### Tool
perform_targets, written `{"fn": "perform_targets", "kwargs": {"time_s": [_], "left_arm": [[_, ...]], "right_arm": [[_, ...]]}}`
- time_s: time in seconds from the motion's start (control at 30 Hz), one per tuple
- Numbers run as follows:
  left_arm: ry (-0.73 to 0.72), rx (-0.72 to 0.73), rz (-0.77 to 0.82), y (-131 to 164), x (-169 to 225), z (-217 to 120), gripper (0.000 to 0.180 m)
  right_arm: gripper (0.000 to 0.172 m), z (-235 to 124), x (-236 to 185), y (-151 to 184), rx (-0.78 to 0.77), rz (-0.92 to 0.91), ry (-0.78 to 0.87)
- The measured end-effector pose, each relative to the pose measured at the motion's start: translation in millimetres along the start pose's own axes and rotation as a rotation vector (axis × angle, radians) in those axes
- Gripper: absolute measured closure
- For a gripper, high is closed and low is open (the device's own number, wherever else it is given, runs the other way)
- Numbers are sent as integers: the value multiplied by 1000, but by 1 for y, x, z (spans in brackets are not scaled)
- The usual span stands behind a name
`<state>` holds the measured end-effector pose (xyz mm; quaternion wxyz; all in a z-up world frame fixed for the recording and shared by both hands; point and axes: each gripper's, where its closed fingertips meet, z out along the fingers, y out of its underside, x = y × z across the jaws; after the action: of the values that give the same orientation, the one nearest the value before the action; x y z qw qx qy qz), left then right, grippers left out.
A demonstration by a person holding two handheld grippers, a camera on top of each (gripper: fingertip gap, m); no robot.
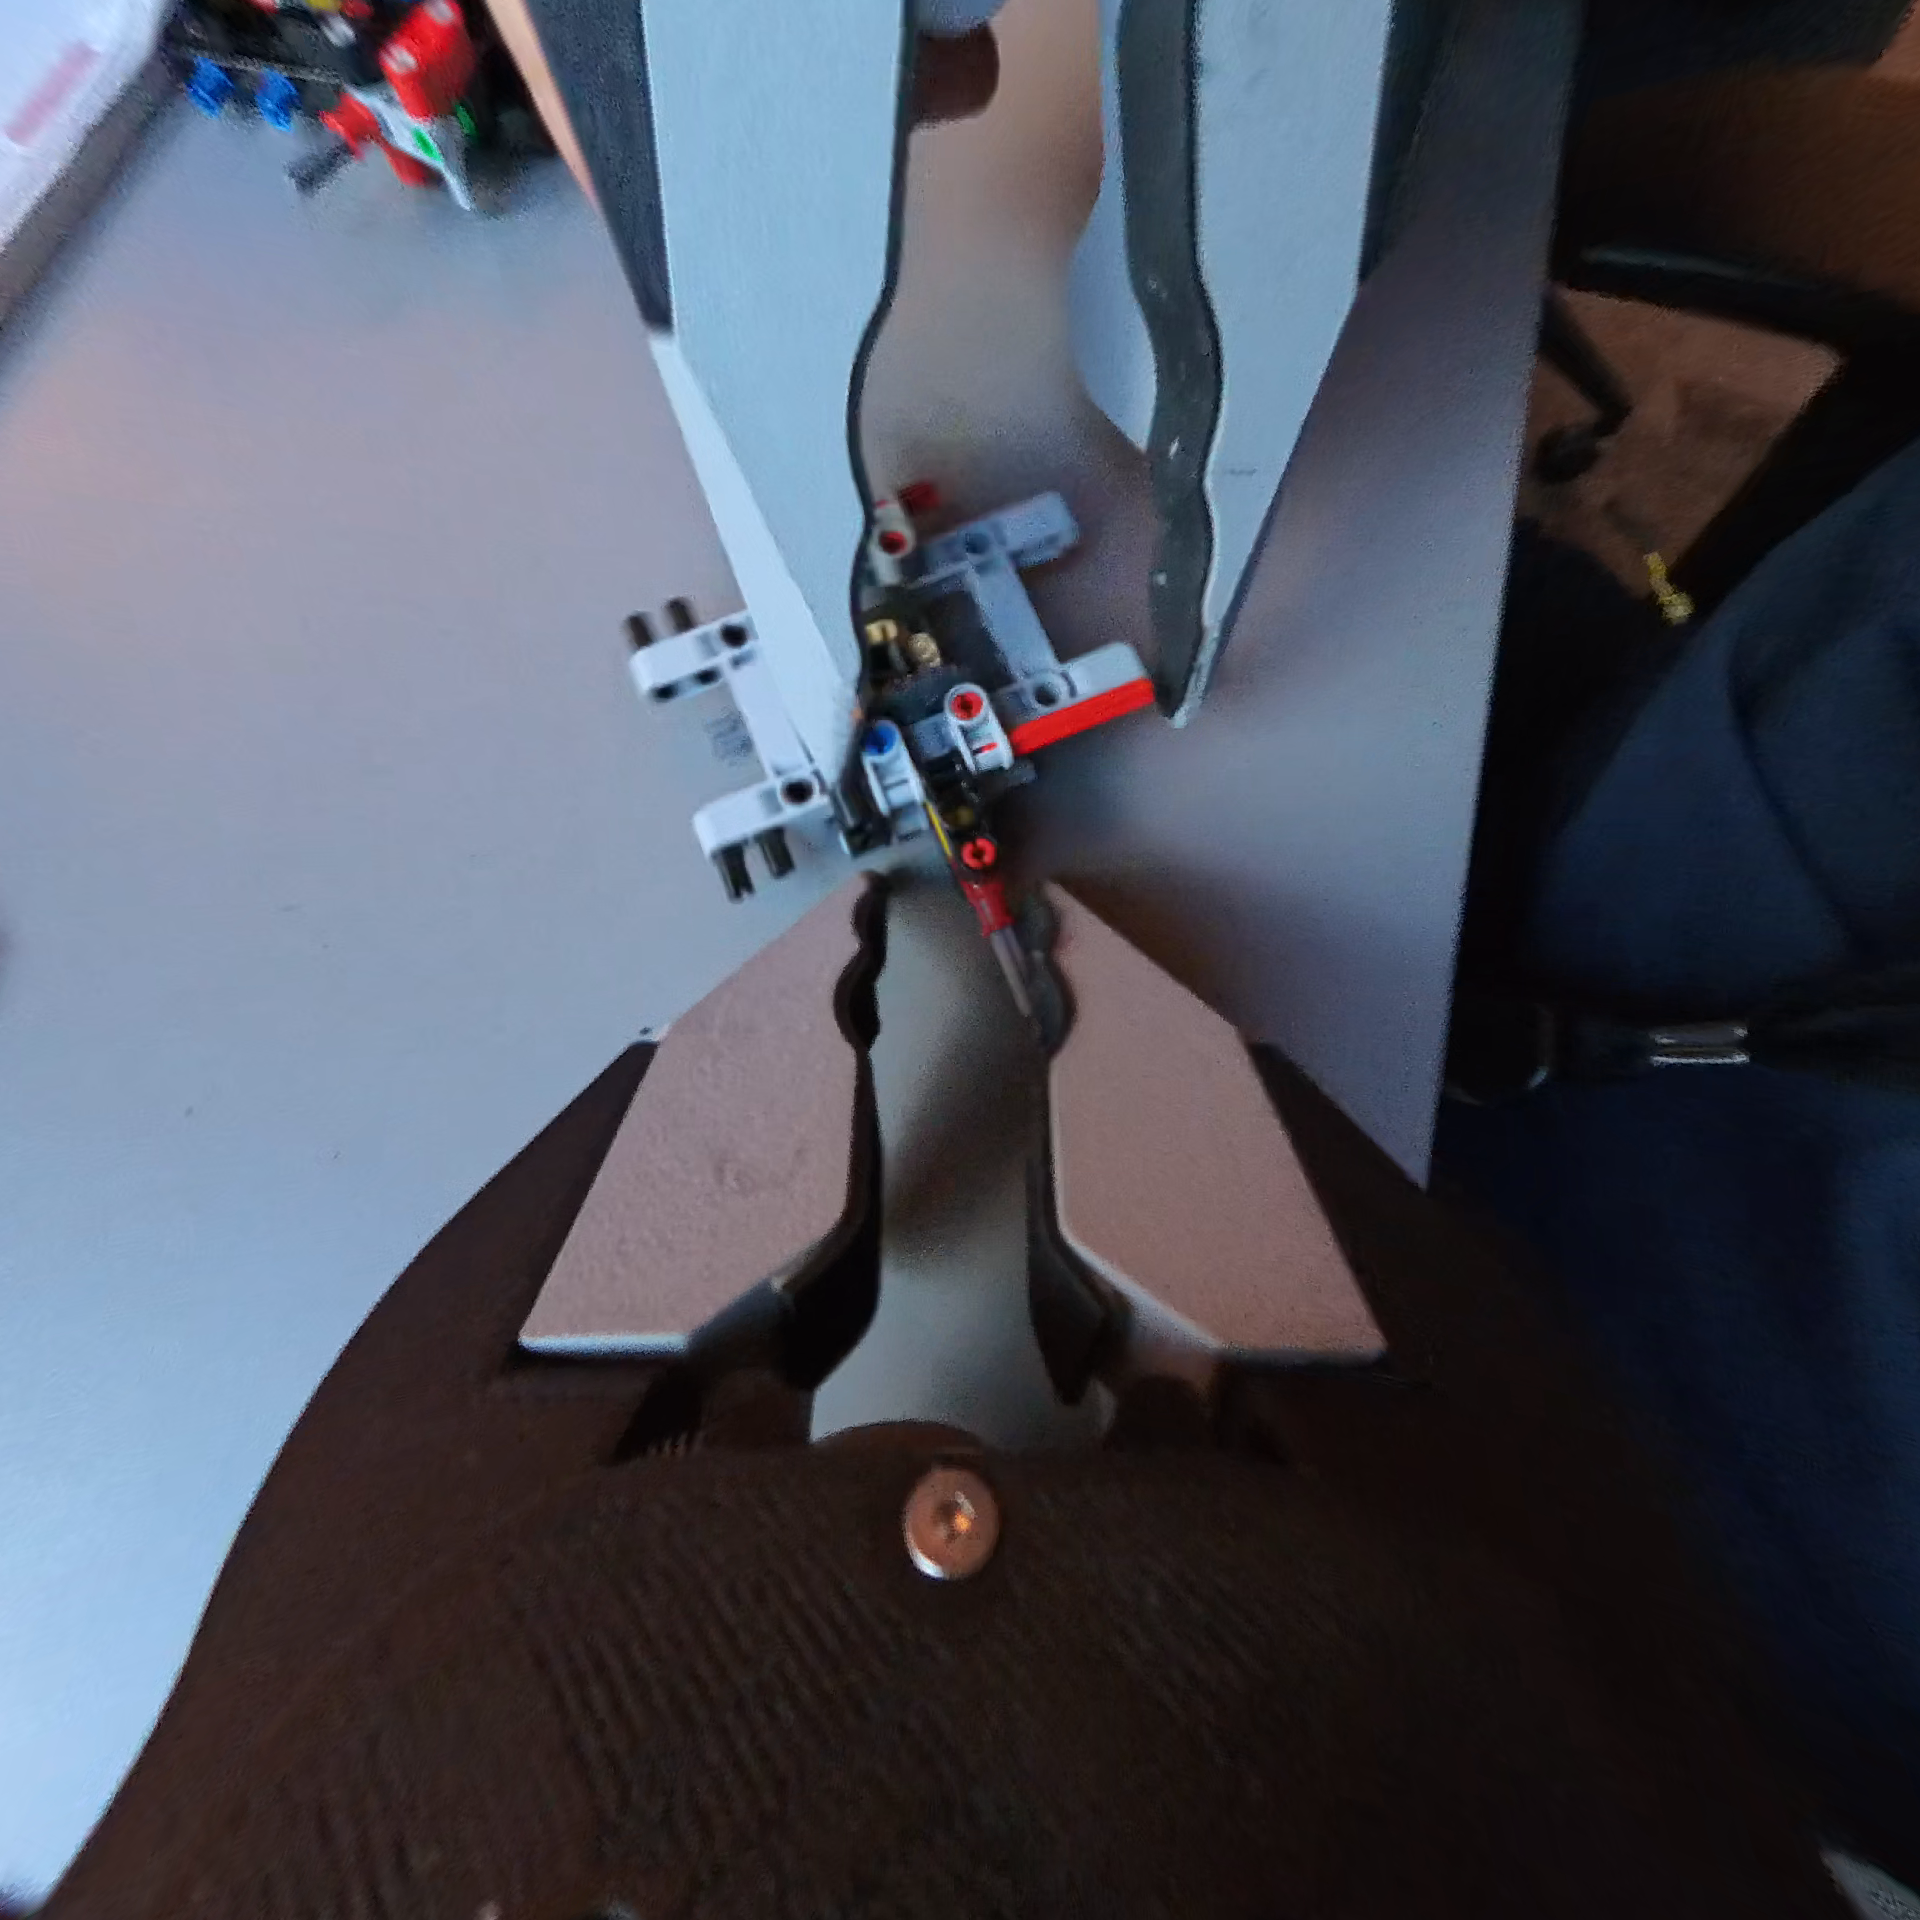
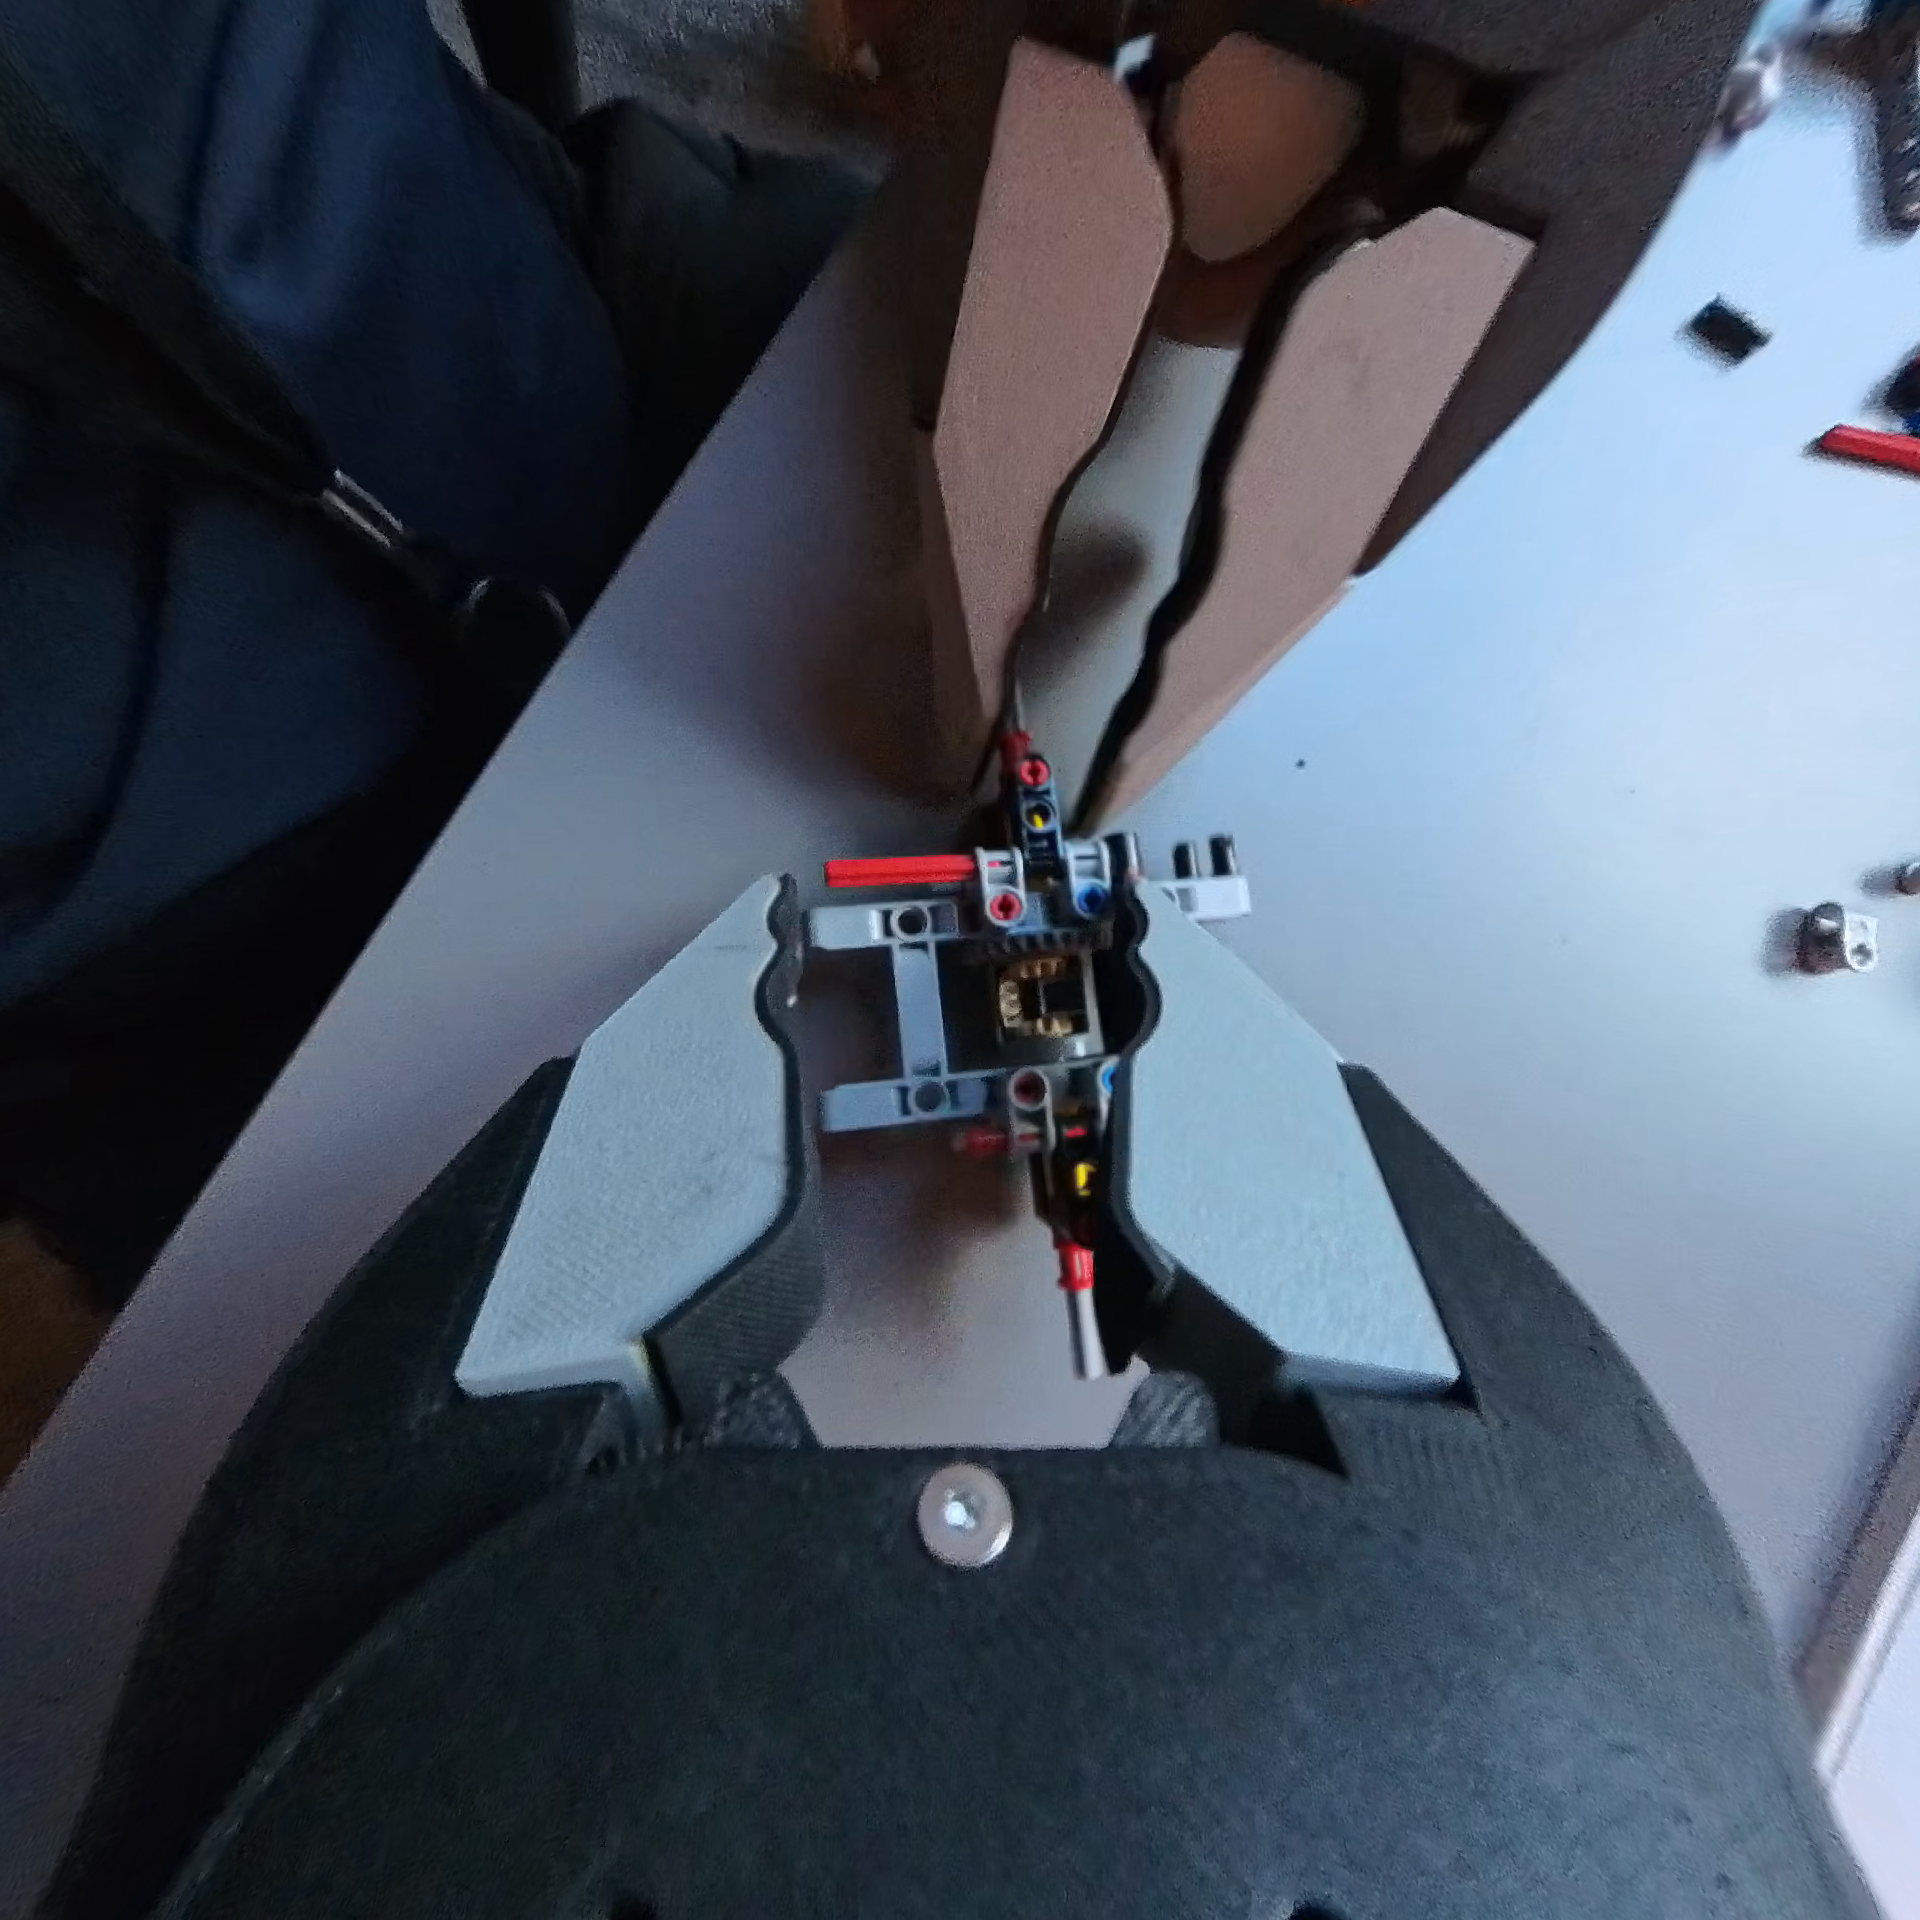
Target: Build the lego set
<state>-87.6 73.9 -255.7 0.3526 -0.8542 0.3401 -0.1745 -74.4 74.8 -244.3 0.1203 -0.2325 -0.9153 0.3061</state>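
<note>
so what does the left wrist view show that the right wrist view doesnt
Only the left wrist view: a heap of red, blue and black parts at the far end of the table, and a chair base on the floor.

Only the right wrist view: loose pieces on the table, among them a small black piece, a red rod and a grey connector.

Both: the grey table, the toy-brick assembly with its red axle, both grippers facing each other across it, and dark blue fabric beside the table.

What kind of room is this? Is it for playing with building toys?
Probably an office or workshop desk. A grey tabletop carries a half-built toy-brick gear assembly and loose parts; an office chair's wheeled base stands on carpet beside it.
</note>
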Motion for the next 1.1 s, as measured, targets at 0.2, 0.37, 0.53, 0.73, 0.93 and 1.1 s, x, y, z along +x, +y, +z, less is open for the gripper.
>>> {"fn": "perform_targets", "kwargs": {"time_s": [0.2, 0.37, 0.53, 0.73, 0.93, 1.1], "left_arm": [[-69, -18, 124, 4, -10, -5, 173], [-71, -8, 159, 7, -17, -8, 174], [-76, -4, 149, 7, -18, -9, 175], [-61, -6, 122, 5, -19, -7, 176], [-64, -5, 112, 5, -20, -6, 176], [-58, -4, 103, 3, -19, -4, 176]], "right_arm": [[116, 2, 12, -3, 30, 68, 41], [108, 1, 12, -6, 63, 89, 10], [104, -3, 27, -18, 160, 183, 46], [104, 4, 25, -18, 119, 169, 89], [116, 4, 24, -14, 101, 208, 139], [113, 8, 22, -11, 94, 229, 132]]}}
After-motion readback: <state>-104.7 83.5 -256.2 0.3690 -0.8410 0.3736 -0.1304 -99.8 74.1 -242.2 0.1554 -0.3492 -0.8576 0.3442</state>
